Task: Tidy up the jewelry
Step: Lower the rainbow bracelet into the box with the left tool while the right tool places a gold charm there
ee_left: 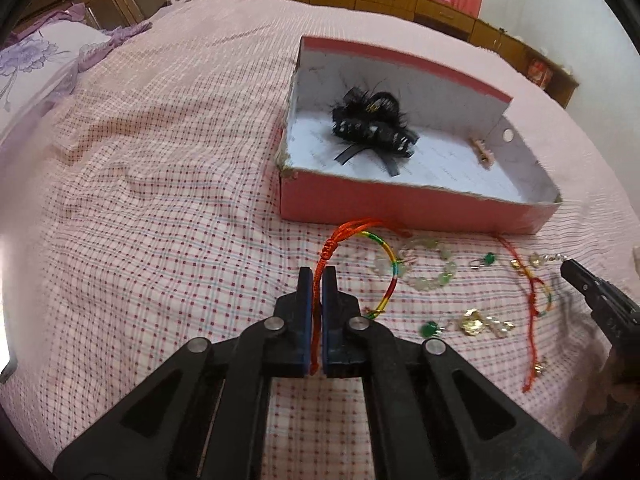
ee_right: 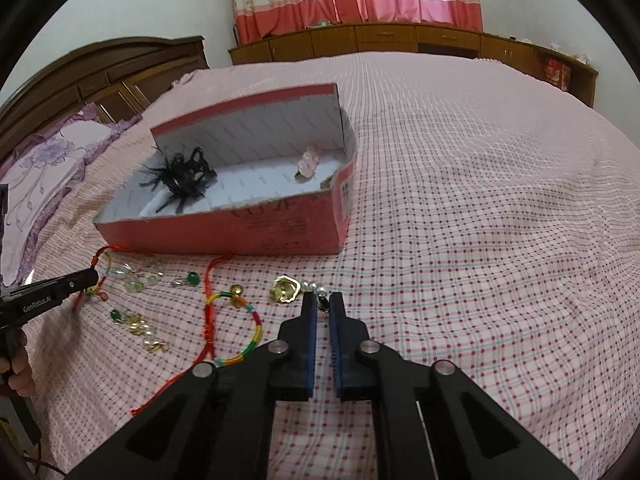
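My left gripper is shut on the red part of a red and rainbow cord bracelet, which trails right over the bedspread. My right gripper is nearly shut around the dark clip end of a gold flower and pearl brooch. An open pink shoebox, also in the right wrist view, holds a black feathered hair clip and a small pink clip. A clear bead bracelet, a second red and rainbow cord bracelet and green bead earrings lie in front of the box.
The pink checked bedspread spreads wide to the right of the box. A purple floral pillow and wooden headboard are at the left. Low wooden cabinets and pink curtains stand behind the bed.
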A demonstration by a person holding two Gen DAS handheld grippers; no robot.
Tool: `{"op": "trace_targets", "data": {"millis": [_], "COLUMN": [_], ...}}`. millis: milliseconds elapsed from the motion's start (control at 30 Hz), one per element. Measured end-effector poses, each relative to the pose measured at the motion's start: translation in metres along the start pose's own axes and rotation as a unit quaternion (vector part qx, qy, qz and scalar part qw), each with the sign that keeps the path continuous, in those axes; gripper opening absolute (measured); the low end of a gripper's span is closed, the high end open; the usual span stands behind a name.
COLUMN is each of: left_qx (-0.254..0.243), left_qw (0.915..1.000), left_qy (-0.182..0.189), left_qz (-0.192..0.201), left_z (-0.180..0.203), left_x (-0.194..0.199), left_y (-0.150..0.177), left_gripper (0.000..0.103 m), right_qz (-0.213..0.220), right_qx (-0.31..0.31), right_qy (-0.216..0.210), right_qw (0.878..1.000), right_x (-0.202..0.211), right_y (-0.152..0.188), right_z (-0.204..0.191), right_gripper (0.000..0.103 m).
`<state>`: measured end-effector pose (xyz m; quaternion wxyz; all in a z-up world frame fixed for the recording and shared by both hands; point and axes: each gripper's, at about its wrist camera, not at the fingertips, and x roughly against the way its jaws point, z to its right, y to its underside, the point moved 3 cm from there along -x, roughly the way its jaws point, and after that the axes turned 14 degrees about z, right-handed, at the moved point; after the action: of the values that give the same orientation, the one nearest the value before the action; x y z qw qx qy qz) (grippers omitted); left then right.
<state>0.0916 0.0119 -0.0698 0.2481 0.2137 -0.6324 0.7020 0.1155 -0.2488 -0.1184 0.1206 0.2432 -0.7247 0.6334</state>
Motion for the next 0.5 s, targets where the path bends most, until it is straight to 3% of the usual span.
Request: {"op": "trace_targets", "data": {"millis": [500], "left_qx": [-0.002], "left_qw": [0.9954], "left_qy": [0.025], "left_qz": [0.093], "left_z": [0.015], "left_x": [0.053], "left_y": [-0.036], "left_gripper": [0.0], "right_qz": [0.093], "right_qx": [-0.022], "right_qy": [-0.022], "right_qw": [0.995], "right_x": [0.057], "right_y": [-0.037], "right_z": [-0.011], "right_gripper": [0.007]}}
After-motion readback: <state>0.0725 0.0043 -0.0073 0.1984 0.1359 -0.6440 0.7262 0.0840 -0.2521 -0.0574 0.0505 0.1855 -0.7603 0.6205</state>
